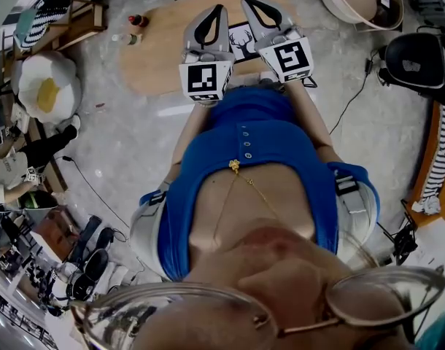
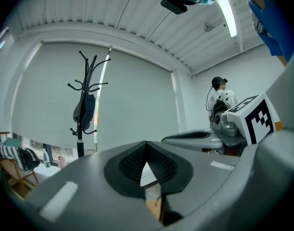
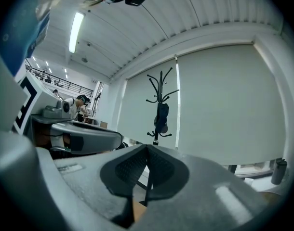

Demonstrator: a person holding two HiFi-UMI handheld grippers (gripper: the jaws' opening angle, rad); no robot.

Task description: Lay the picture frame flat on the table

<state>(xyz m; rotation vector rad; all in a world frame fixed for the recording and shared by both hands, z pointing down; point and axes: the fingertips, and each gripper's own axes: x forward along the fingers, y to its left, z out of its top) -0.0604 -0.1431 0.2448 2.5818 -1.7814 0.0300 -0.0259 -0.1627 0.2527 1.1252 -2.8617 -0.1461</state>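
Hovering side by side over the oval wooden table (image 1: 160, 57), both grippers point level, out across the room. The left gripper (image 1: 219, 9) has its jaws pressed together at the tips with nothing between them; its own view (image 2: 146, 146) shows only a sliver of daylight lower down between the ribbed pads. The right gripper (image 1: 246, 0) is closed just as tight and just as empty (image 3: 147, 148).

The picture frame (image 1: 241, 42), a white print with black antlered heads, sits on the table below and between the two grippers, close to the table's near edge. Both grippers cover its sides, so only a middle strip of its face shows, and I cannot tell whether it lies fully flat or leans.

Left of the frame the wood is bare as far as two small bottles (image 1: 135, 29) near the far left end. Grey floor runs open on both sides of the table.

From the gripper views the tabletop is almost wholly hidden behind the jaws; a coat stand (image 2: 86, 105) before a pale blind fills what shows.
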